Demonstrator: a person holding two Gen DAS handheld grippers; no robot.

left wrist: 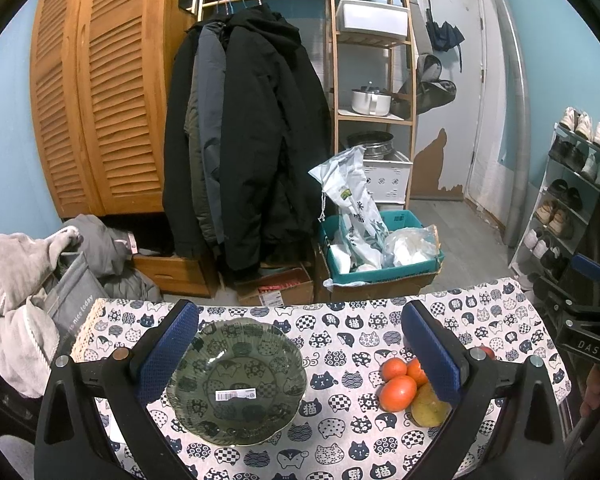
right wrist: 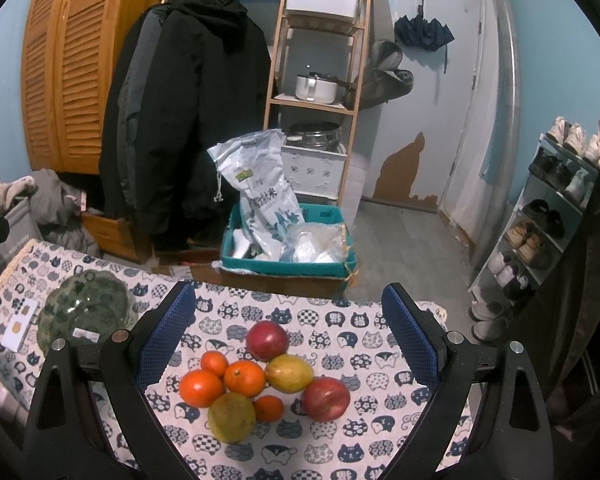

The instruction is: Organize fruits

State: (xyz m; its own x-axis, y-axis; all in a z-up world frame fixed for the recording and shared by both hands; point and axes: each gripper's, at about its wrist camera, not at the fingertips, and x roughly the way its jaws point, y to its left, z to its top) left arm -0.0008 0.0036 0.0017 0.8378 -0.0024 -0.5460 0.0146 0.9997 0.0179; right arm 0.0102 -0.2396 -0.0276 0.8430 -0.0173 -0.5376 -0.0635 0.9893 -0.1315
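A green glass bowl [left wrist: 236,380] with a barcode sticker sits empty on the cat-print tablecloth [left wrist: 340,432]. My left gripper [left wrist: 300,360] hovers open above it, blue pads wide apart. The same bowl [right wrist: 86,312] lies left of my right gripper [right wrist: 288,344], which stands open over a pile of fruit. That pile holds several oranges [right wrist: 244,378], two red apples [right wrist: 326,398], a yellow-green mango [right wrist: 290,372] and a greenish pear [right wrist: 232,416]. In the left wrist view the oranges [left wrist: 398,392] sit right of the bowl, partly hidden by my right-hand finger.
A white card [right wrist: 18,326] lies beside the bowl. Beyond the table's far edge stand a teal crate [right wrist: 288,260] with bags, hanging dark coats [left wrist: 244,140], a wooden shelf rack [left wrist: 374,80] and a shoe rack [right wrist: 540,232]. A pile of grey laundry [left wrist: 20,288] sits at the left.
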